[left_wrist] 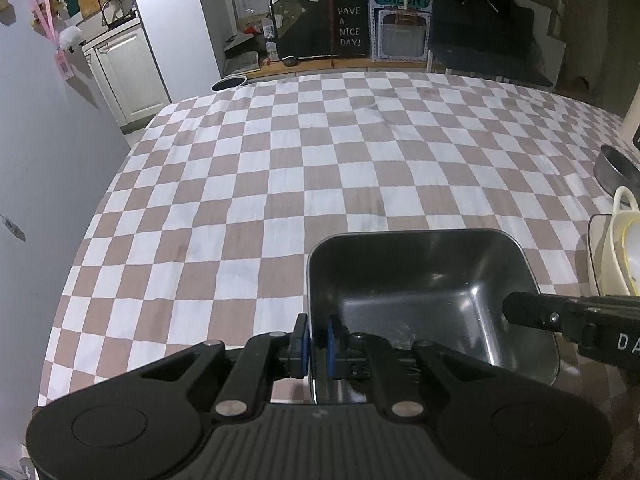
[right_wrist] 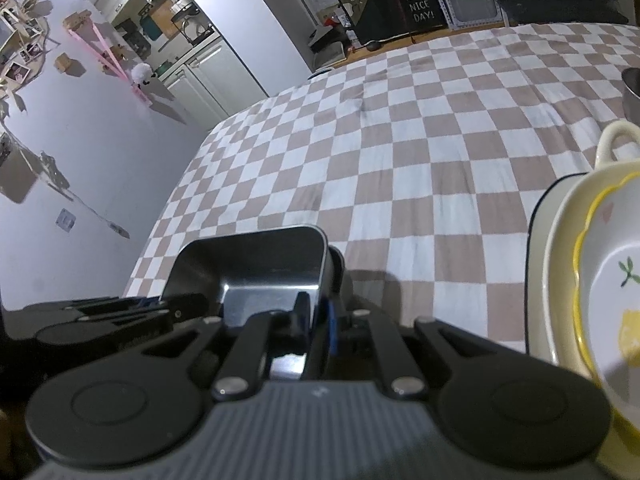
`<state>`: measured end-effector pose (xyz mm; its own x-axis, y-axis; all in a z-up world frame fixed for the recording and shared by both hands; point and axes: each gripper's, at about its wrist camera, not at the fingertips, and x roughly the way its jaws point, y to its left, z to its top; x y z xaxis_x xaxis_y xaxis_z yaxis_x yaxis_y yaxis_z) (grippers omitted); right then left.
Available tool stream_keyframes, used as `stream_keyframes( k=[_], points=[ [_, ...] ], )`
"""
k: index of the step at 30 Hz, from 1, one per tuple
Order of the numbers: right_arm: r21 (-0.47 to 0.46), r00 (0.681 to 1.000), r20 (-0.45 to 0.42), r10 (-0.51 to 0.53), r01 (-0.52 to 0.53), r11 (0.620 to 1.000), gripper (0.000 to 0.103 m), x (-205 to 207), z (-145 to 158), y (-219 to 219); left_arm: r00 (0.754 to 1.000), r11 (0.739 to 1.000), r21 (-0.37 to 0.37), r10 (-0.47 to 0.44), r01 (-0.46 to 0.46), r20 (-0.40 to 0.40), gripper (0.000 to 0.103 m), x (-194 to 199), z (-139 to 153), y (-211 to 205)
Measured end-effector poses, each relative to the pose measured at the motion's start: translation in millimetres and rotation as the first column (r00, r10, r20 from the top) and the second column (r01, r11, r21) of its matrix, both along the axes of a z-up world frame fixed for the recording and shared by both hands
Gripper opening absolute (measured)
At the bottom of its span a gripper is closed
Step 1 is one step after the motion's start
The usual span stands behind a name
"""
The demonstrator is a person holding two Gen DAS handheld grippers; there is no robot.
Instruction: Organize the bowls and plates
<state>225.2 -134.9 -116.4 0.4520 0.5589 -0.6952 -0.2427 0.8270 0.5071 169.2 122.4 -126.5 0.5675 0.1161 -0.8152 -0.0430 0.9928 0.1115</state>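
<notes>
Left wrist view: my left gripper is angled steeply down, jaws nearly closed, blue pads pinching the left wall of the dark rectangular metal tray. One pad sits outside the wall, one inside. Tray is over the brown-and-white checkered tablecloth, near its front edge; can't tell if it's lifted or resting. My right gripper comes in from the right, its tip at the tray's right rim.

Right wrist view: right gripper tilted down less steeply, jaws narrow, clamped across the tray's right wall. Left gripper's body is visible on the tray's far side. Just right of the tray: cream ceramic dishes stacked, topmost a white yellow-rimmed bowl.
</notes>
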Motion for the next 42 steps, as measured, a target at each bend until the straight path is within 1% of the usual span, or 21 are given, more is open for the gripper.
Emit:
stream_keyframes(
  k=[2,4,5,7,8,10,15,19,22,24,25,26,28,30,32,33,37,38,39,41,42],
  points=[
    [0.001,1.000,-0.002,0.000,0.000,1.000,0.011,0.1,-0.2,-0.1,1.000,1.000,0.003,-0.001,0.001,-0.004,0.013,0.7,-1.2,0.3],
    [0.001,1.000,-0.002,-0.002,0.002,1.000,0.011,0.3,-0.7,0.4,1.000,1.000,0.008,-0.005,0.005,-0.009,0.014,1.8,-2.7,-0.3],
    [0.001,1.000,-0.003,-0.003,0.003,1.000,0.011,0.4,-0.7,0.4,1.000,1.000,0.019,-0.006,0.006,-0.013,0.014,2.5,-3.6,-1.1],
    [-0.032,1.000,0.001,-0.021,0.021,0.999,0.009,0.6,-0.5,0.4,1.000,0.997,0.070,-0.009,0.010,-0.020,0.014,3.7,-6.4,-3.5],
    [-0.041,1.000,0.005,-0.027,0.027,0.999,0.009,1.0,-0.8,-0.6,0.999,0.997,0.077,-0.013,0.015,-0.031,0.014,5.1,-8.7,-3.4],
    [-0.047,0.999,-0.006,-0.044,0.043,0.998,0.009,3.4,-3.6,-4.2,0.999,0.997,0.073,-0.012,0.015,-0.043,0.014,6.9,-11.4,-2.1],
    [-0.029,0.998,-0.050,-0.050,0.049,0.998,0.009,6.7,-12.4,-8.7,0.998,0.995,0.095,-0.028,0.034,-0.063,0.014,10.0,-16.2,-5.5],
    [-0.002,0.997,-0.043,-0.059,0.059,0.998,0.011,6.8,-6.1,-10.1,0.997,0.995,0.088,-0.030,0.035,-0.065,0.014,10.7,-18.4,-3.2],
    [0.033,0.998,-0.039,-0.051,0.053,0.998,0.018,6.0,-3.1,-10.4,0.998,0.997,0.071,-0.029,0.033,-0.063,0.015,10.2,-19.3,-0.4],
    [0.032,0.999,-0.033,-0.041,0.042,0.999,0.027,4.8,-2.1,-8.9,0.998,0.998,0.055,-0.020,0.023,-0.062,0.016,10.8,-19.4,3.1],
    [0.029,0.999,-0.032,-0.034,0.035,0.999,0.029,4.7,-2.5,-7.9,0.998,0.999,0.047,-0.016,0.019,-0.061,0.016,10.4,-19.1,4.6],
    [0.027,0.999,-0.033,-0.027,0.028,0.999,0.032,4.3,-3.2,-6.9,0.998,0.999,0.042,-0.012,0.014,-0.059,0.019,10.2,-18.8,5.8],
    [0.021,0.999,-0.040,-0.016,0.017,1.000,0.033,4.5,-5.2,-5.6,0.998,0.999,0.041,-0.003,0.005,-0.058,0.026,9.7,-18.4,8.3],
    [0.007,0.999,-0.048,-0.010,0.010,1.000,0.034,4.4,-7.1,-3.1,0.998,0.999,0.051,0.009,-0.005,-0.060,0.048,8.7,-19.2,10.5],
    [0.002,0.998,-0.061,-0.007,0.007,1.000,0.034,3.9,-9.5,-3.4,0.998,0.999,0.048,0.017,-0.014,-0.063,0.061,7.1,-19.6,13.2],
    [0.007,0.998,-0.070,-0.005,0.005,1.000,0.034,4.5,-10.9,-3.9,0.998,0.999,0.041,0.018,-0.015,-0.064,0.066,6.4,-19.4,14.1],
    [-0.001,0.998,-0.065,0.002,-0.002,1.000,0.036,3.8,-10.6,-2.4,0.998,1.000,0.014,0.014,-0.013,-0.054,0.075,2.8,-16.0,16.1],
    [-0.007,0.998,-0.059,0.008,-0.008,1.000,0.040,3.4,-10.1,-1.7,0.999,1.000,0.005,0.015,-0.014,-0.050,0.079,1.6,-15.1,16.3],
    [-0.014,0.999,-0.051,0.013,-0.014,1.000,0.047,2.8,-9.2,-0.8,0.999,1.000,-0.001,0.016,-0.016,-0.048,0.083,0.6,-14.4,16.5],
    [-0.030,0.999,-0.037,0.017,-0.019,0.999,0.055,2.6,-8.9,3.9,0.999,1.000,-0.008,0.020,-0.020,-0.049,0.089,-2.0,-13.4,16.9],
    [-0.043,0.999,-0.030,0.020,-0.021,0.999,0.056,1.9,-8.2,4.6,0.999,1.000,-0.009,0.021,-0.021,-0.048,0.091,-3.7,-12.8,17.4]
  ],
)
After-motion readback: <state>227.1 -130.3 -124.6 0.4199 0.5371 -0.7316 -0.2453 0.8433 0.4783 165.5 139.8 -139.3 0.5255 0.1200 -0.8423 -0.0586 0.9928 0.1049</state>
